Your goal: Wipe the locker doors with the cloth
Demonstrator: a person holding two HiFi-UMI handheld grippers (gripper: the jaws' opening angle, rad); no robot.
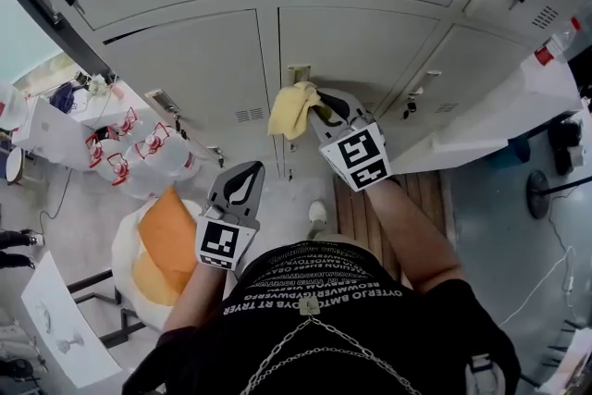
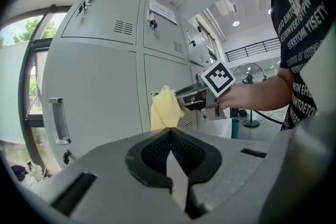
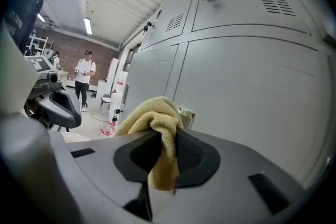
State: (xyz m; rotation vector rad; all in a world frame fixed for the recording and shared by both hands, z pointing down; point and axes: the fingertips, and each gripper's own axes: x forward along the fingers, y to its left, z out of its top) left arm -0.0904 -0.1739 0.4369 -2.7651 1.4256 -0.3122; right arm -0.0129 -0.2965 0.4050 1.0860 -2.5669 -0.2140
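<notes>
A wall of grey locker doors fills the top of the head view. My right gripper is shut on a yellow cloth, held up to a lower door just under a small latch. In the right gripper view the cloth bunches out between the jaws of the right gripper, close to the door. My left gripper hangs lower and further back, shut and empty. In its own view the left gripper faces the cloth and the lockers.
A pack of water bottles and an orange and white bag lie on the floor at the left. A white panel juts out at the right, with a fan base beyond. A person stands far off.
</notes>
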